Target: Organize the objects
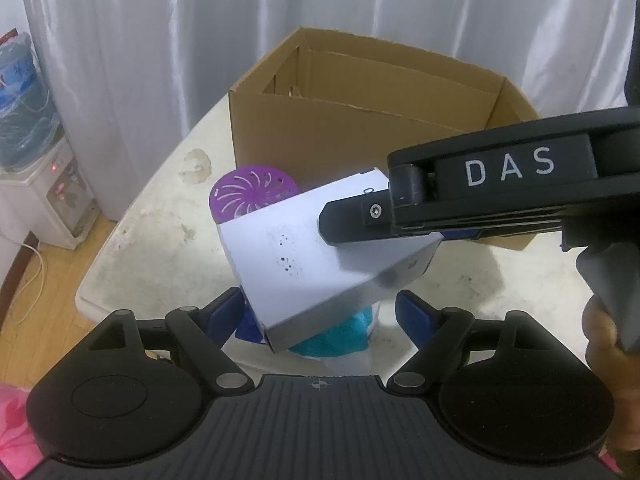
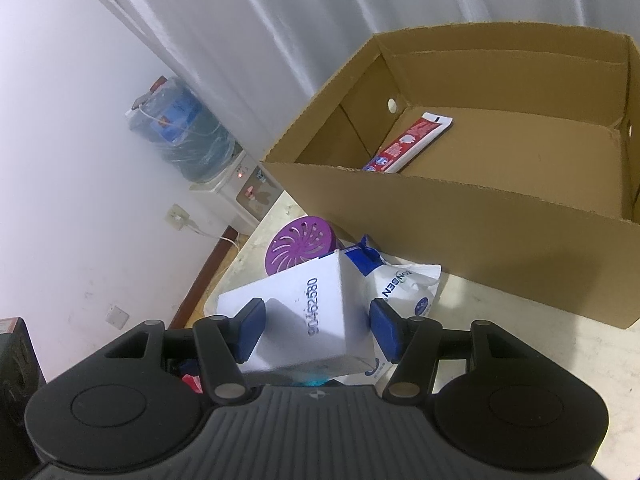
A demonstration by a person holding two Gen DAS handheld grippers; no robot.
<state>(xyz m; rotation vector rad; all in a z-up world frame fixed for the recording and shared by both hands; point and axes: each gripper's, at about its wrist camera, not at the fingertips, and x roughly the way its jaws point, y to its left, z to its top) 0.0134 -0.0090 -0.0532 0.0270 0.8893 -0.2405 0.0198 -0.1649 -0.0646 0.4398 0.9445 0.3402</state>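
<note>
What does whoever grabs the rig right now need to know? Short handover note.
Right tool: shut on the white box, which is lifted and tilted over the pile.
Left tool: open, its pads either side of the box's lower corner, not gripping.
Done: toothpaste tube lies in the cardboard carton.
Left on the table: purple vented lid, white wipes pack, a teal item under the box.
Next, probably: carry the box into the carton.
</note>
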